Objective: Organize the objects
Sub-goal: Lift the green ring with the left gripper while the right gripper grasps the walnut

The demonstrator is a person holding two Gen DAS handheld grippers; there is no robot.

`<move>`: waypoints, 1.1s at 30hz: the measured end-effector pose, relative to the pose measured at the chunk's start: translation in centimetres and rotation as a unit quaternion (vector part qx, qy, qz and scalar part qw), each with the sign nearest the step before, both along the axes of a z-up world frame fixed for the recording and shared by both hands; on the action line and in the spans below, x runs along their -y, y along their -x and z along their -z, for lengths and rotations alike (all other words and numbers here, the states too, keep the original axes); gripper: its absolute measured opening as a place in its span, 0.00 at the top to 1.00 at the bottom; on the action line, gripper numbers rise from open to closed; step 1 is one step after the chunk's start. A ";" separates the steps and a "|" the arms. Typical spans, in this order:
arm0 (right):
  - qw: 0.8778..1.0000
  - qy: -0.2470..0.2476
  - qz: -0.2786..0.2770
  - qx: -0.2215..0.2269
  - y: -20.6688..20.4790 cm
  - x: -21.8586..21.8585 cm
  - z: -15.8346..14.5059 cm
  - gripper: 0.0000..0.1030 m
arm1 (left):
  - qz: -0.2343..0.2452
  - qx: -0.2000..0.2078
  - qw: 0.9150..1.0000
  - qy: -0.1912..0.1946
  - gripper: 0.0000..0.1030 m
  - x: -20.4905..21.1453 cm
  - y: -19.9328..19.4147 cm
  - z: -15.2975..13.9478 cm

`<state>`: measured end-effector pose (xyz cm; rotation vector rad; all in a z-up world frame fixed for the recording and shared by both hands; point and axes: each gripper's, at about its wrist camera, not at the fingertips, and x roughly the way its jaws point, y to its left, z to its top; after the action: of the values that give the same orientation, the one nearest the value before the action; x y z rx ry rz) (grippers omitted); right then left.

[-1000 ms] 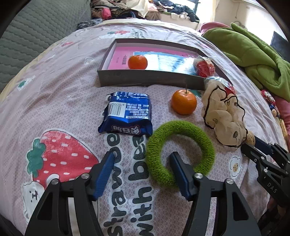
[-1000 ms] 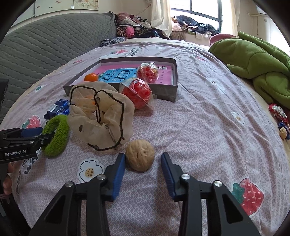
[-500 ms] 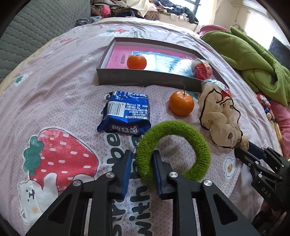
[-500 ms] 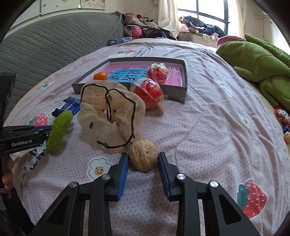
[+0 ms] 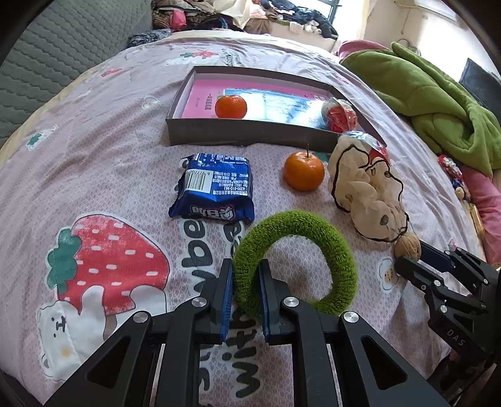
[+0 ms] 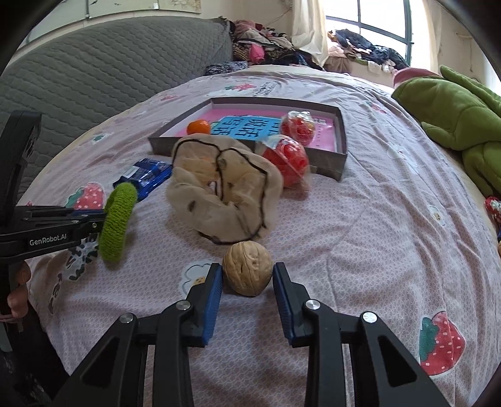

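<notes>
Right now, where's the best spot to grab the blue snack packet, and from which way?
Probably the long side edges of the blue snack packet, coming straight down from above. It lies flat on the bedspread, so nothing sticks up to pinch, and its puffy middle would likely slip. Both sides look free: the green ring and the orange sit apart from it.

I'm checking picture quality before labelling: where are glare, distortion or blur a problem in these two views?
Left wrist view: fisheye bends the bedspread; box and green scrunchie stay sharp; glare whitens the top right corner. Right wrist view: the window blows out, yet the walnut is crisp; dark vignette rings both.
</notes>
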<state>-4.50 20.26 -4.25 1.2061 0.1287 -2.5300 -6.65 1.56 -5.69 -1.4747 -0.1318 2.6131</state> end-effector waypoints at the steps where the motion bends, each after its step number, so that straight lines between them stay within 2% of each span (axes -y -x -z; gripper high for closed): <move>1: 1.000 -0.001 -0.004 0.000 -0.1 0.2 0.0 0.67 | 0.000 0.000 1.000 0.000 0.85 0.0 -0.1 -0.1; 15: 0.999 0.021 -0.028 -0.006 -1.4 1.3 -1.1 0.67 | 0.001 -0.006 1.000 0.006 0.86 0.2 -1.7 -1.0; 33: 0.998 0.048 -0.028 -0.019 -1.4 1.0 -2.0 0.67 | -0.005 -0.036 0.999 -0.010 0.86 0.4 -1.9 -2.5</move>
<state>-3.13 19.23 -2.24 1.1040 0.0478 -2.4813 -4.72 1.12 -3.22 -1.3756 -0.1586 2.6607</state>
